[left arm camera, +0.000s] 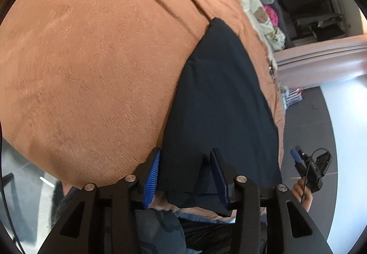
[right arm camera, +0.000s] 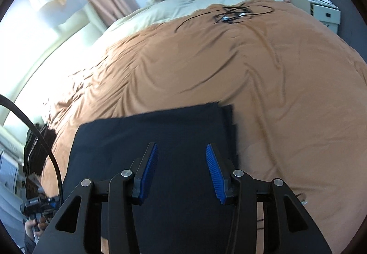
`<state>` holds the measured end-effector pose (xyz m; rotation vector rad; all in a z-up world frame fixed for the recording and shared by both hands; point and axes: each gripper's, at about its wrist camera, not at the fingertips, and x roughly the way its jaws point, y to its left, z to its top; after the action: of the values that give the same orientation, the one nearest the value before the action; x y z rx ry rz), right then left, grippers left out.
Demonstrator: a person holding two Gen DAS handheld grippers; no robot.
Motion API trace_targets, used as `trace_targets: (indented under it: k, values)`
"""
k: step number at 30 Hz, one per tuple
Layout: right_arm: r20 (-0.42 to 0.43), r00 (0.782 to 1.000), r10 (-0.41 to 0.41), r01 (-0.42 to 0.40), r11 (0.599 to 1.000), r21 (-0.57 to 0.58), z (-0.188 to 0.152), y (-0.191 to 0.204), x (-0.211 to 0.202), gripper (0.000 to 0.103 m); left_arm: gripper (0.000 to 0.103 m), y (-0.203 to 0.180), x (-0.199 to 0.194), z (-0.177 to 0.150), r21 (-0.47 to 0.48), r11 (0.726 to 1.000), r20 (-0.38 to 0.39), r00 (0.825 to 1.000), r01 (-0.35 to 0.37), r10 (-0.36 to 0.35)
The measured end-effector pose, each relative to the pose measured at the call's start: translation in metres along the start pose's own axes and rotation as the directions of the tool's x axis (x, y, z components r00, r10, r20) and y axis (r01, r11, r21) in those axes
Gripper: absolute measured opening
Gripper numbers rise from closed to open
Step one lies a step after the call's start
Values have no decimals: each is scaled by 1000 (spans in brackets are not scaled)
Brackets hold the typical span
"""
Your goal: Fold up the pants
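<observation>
Dark pants lie folded flat on the orange bedspread near the bed edge, left claw and right claw both parted and empty over them; risk: a pad snagging cloth could undo the fold.

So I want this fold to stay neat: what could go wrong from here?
The pants lie folded near the blanket's edge, so a nudge could slide them off. The left gripper is open with cloth between its pads; pulling away carelessly may snag a layer. At the far right corner the layers look slightly offset, so another fold could come out uneven.
</observation>
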<state>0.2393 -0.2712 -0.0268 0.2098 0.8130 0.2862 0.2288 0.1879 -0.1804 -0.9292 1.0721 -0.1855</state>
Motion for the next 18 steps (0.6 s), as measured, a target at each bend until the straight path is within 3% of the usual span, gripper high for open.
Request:
trace_targets:
  k: [9, 12, 18]
  values:
    - [-59, 996, 64, -68, 995, -76, -29, 42, 15, 42, 53, 0, 1, -11, -23, 999, 93, 995, 40, -37]
    - [-110, 984, 143, -153, 984, -93, -39, 52, 20, 42, 53, 5, -1, -16, -65, 995, 121, 991, 71, -62]
    - [-169, 972, 162, -183, 976, -121, -52, 70, 42, 42, 53, 9, -9, -29, -122, 988, 157, 985, 91, -72]
